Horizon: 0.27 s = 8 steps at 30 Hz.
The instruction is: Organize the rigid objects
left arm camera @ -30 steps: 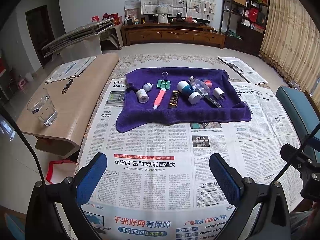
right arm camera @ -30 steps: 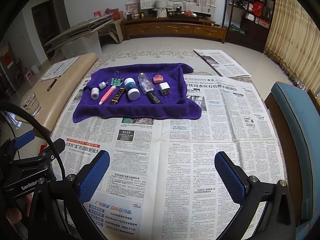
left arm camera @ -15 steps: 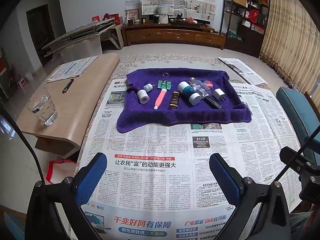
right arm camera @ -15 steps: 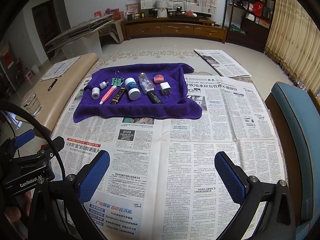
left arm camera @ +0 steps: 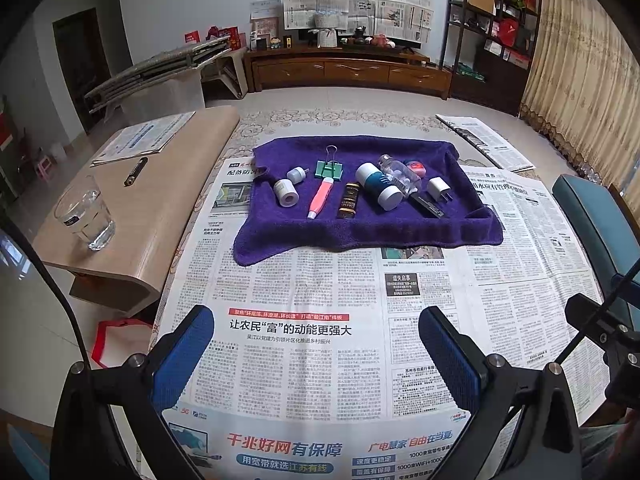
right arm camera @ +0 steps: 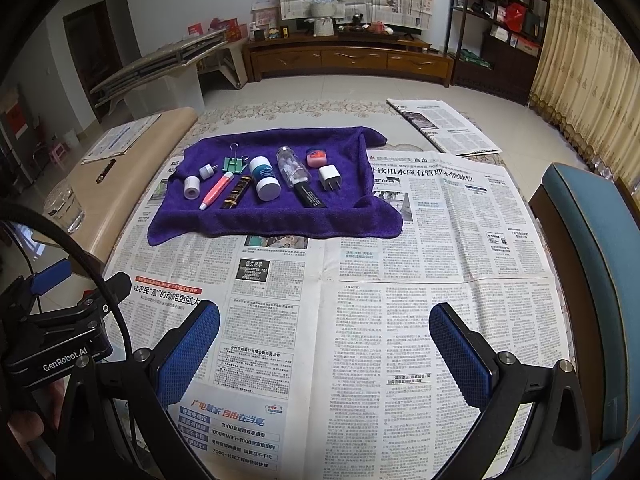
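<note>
My worktop (left arm camera: 208, 184) is papered over with newspaper sheets (left arm camera: 304, 300). A purple towel (left arm camera: 360, 228) lies spread on them at the far side, its right edge rumpled.

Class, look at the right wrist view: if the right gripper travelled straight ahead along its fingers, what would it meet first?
Probably the bare newspaper between its open fingers; the right gripper holds nothing. Further along that line lies the purple towel, though depth is uncertain.

Purple towel (left arm camera: 360, 232), pink pen (left arm camera: 320, 196), green binder clip (left arm camera: 329, 169), blue-padded tongs (left arm camera: 316, 340).
</note>
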Tool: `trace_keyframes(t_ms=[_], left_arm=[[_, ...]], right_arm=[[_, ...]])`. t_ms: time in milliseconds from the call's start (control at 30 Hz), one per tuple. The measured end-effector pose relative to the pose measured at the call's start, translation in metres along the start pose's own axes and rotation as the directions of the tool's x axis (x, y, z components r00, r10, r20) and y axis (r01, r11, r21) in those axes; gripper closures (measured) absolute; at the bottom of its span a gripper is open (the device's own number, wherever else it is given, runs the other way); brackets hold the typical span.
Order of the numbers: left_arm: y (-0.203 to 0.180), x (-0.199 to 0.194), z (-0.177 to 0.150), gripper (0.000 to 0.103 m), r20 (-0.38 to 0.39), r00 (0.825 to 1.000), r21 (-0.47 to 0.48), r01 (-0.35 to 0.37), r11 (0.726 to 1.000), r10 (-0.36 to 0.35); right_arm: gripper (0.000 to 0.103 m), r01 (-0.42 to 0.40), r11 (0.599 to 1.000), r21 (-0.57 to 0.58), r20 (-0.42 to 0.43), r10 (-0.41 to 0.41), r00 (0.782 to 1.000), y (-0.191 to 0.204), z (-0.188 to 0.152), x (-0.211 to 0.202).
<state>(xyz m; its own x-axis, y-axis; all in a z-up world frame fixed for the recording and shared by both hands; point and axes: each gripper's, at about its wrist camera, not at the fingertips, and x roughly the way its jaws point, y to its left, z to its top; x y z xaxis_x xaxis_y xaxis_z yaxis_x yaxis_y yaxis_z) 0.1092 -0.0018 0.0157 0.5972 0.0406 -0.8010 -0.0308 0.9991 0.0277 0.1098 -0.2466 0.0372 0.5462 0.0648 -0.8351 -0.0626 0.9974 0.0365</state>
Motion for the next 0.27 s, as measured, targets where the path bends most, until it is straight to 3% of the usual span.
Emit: trace_keyframes(t_ms=[267], left_arm=[[-0.0010,-0.0009,0.0013,0.000,0.013,1.000,0.008,0.002,1.000,-0.003]], right_arm=[[0.000,-0.001,1.000,0.003,0.002,0.000,1.000,-0.0011,0.0001,-0.0009]])
